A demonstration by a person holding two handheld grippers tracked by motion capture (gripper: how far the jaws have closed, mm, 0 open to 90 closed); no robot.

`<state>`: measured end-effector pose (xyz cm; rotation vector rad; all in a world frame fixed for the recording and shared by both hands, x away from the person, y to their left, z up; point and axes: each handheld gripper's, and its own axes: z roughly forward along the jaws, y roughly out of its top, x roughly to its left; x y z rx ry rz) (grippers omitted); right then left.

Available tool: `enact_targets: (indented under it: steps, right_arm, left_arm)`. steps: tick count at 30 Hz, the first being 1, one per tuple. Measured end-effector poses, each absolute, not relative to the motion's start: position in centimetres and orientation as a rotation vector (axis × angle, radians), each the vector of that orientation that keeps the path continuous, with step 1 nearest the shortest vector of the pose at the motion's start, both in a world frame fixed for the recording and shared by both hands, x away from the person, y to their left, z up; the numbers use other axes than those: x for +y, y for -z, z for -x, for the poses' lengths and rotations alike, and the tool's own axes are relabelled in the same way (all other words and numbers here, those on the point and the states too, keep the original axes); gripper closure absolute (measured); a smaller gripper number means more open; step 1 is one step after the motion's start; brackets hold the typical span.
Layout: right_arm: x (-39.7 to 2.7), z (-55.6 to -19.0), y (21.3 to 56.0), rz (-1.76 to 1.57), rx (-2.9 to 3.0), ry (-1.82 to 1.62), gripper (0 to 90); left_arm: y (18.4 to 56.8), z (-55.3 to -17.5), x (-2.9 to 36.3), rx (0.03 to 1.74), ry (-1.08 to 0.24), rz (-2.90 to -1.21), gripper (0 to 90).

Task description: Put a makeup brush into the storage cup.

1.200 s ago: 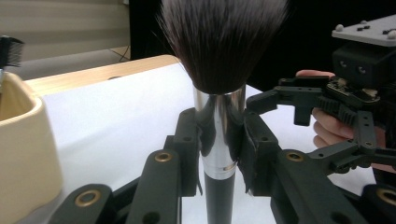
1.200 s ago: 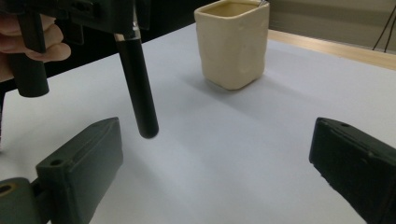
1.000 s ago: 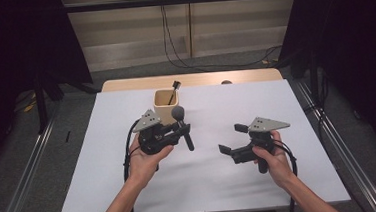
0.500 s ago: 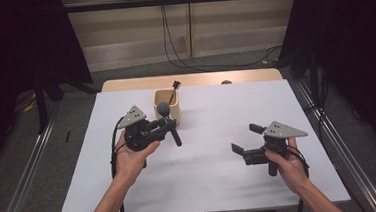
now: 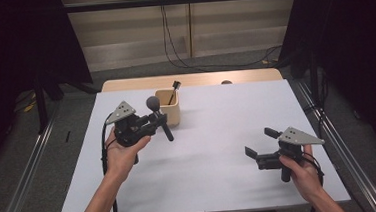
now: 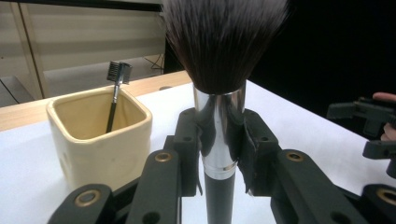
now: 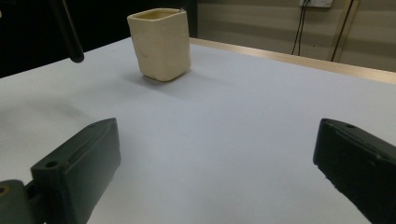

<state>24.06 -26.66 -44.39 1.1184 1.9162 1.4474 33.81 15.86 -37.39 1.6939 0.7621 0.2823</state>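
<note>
Brush (image 6: 219, 93) clamped at ferrule by left gripper (image 5: 158, 122), right gripper (image 5: 261, 146) open, empty; risk: handle clipping cup (image 5: 168, 109) rim, tipping it

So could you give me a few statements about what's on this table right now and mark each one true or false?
1. The left gripper is clamped on a makeup brush. True.
2. The brush is lying flat on the table. False: it is held up in the air, beside the cup.
3. The cream cup has a small comb-headed tool standing in it. True.
4. The right gripper holds a second brush. False: its jaws stand open with nothing between them.
5. The cup sits right beside the right gripper. False: it stands near the left gripper, toward the far edge.
</note>
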Motion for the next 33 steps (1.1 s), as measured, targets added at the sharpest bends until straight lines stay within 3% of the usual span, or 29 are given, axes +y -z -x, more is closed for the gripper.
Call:
enact_targets:
  steps: [33]
  right_arm:
    - [-28.9, -21.5, 45.7, -1.135, 1.824, -1.448, 0.0]
  left_arm:
    - [34.2, -37.0, 17.1, 0.805, -0.348, -1.666, 71.2]
